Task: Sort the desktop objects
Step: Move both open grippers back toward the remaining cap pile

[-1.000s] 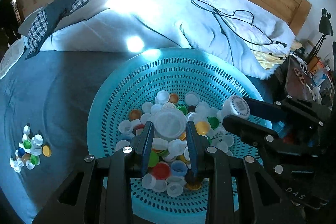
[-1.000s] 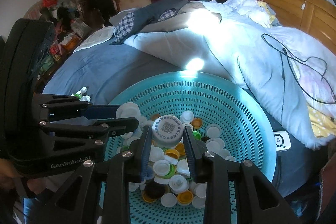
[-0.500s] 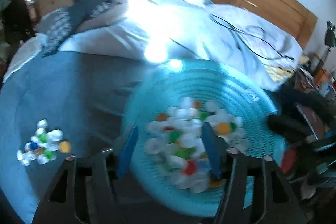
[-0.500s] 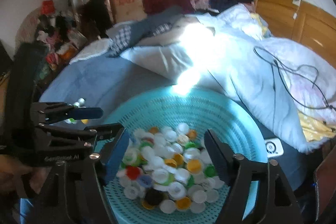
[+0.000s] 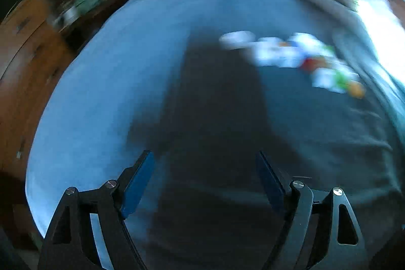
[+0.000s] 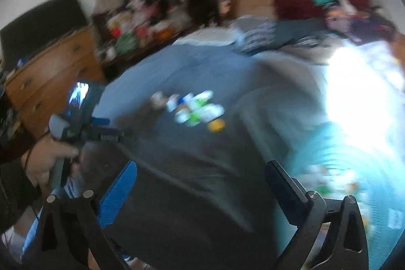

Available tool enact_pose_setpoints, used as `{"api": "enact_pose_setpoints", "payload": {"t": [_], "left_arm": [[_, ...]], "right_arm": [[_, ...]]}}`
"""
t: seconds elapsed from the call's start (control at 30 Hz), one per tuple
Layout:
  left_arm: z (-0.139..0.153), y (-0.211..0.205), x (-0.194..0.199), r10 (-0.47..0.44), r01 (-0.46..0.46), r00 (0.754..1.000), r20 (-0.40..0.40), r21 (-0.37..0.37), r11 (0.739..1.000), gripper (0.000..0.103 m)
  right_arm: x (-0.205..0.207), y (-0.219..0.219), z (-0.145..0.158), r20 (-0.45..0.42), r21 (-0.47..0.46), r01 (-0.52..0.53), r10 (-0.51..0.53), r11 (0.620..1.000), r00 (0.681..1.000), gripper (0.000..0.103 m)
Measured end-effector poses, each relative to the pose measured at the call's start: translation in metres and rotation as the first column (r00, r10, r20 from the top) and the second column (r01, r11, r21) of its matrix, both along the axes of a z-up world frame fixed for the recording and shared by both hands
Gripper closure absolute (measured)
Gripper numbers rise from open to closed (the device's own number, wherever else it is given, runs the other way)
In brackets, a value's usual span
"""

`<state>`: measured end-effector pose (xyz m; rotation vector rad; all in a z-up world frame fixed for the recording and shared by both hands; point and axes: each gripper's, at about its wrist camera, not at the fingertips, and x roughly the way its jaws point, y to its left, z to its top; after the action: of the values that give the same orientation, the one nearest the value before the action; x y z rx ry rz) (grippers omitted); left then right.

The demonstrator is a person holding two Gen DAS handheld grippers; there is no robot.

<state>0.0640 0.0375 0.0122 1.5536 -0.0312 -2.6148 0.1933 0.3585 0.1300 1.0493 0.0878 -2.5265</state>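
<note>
Both claws, left claw [image 5: 203, 177] and right claw [image 6: 200, 184], spread wide and empty over the blue bed cover [image 5: 106, 82]; loose bottle caps [image 6: 196, 109] heaped apart from the teal basket [image 6: 336, 168], presumably as a sorted pile.

Caps pile [image 5: 298, 60]: blurred white, green, orange bottle caps, on blue bedsheet, at two o'clock.
Basket [image 6: 354, 168]: teal, holding caps, at four o'clock.

Bare blue bedsheet [image 5: 106, 98] lies ahead of both grippers; a loose cap cluster [image 5: 291, 55] (blurred) sits beyond; the teal basket [image 6: 336, 168] bounds the right.
</note>
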Motion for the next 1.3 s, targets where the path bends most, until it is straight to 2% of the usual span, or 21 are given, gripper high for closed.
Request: {"api": "enact_pose_setpoints", "payload": {"t": [0.1, 0.17, 0.23, 0.3, 0.43, 0.5, 0.67, 0.83, 1.3], "left_arm": [[-0.006, -0.022, -0.006, 0.057, -0.057, 0.998, -0.037, 0.019, 0.998, 0.022], [-0.007, -0.021, -0.011, 0.070, -0.071, 0.996, -0.062, -0.008, 0.997, 0.016], [-0.014, -0.020, -0.013, 0.084, -0.085, 0.993, -0.085, -0.004, 0.996, 0.003], [-0.023, -0.021, -0.015, 0.099, -0.100, 0.992, -0.083, -0.003, 0.995, 0.001], [-0.020, -0.024, -0.015, 0.116, -0.116, 0.991, -0.072, 0.009, 0.993, 0.001], [-0.019, -0.024, -0.016, 0.127, -0.127, 0.990, -0.068, 0.007, 0.992, 0.001], [-0.020, -0.028, -0.018, 0.162, -0.160, 0.985, -0.059, 0.036, 0.986, 0.001], [-0.022, -0.033, -0.017, 0.177, -0.169, 0.979, -0.098, 0.079, 0.982, 0.001], [-0.023, -0.031, -0.017, 0.181, -0.172, 0.975, -0.127, 0.075, 0.982, 0.001]], "right_arm": [[-0.031, -0.026, -0.046, 0.057, 0.017, -0.014, 0.013, 1.000, 0.998, 0.000], [-0.053, -0.039, -0.072, 0.094, 0.026, -0.001, -0.001, 1.000, 0.996, 0.000], [-0.069, -0.046, -0.087, 0.109, 0.028, 0.015, -0.017, 1.000, 0.994, 0.000], [-0.084, -0.060, -0.103, 0.109, 0.063, 0.029, -0.036, 0.998, 0.993, 0.000], [-0.096, -0.073, -0.126, 0.140, 0.132, 0.056, -0.074, 0.990, 0.987, 0.000], [-0.094, -0.076, -0.125, 0.116, 0.152, 0.070, -0.088, 0.986, 0.989, 0.000], [-0.089, -0.073, -0.126, 0.092, 0.119, 0.094, -0.105, 0.989, 0.990, 0.000], [-0.087, -0.073, -0.126, 0.088, 0.112, 0.096, -0.106, 0.989, 0.990, 0.000], [-0.088, -0.073, -0.126, 0.089, 0.107, 0.095, -0.105, 0.990, 0.991, 0.000]]}}
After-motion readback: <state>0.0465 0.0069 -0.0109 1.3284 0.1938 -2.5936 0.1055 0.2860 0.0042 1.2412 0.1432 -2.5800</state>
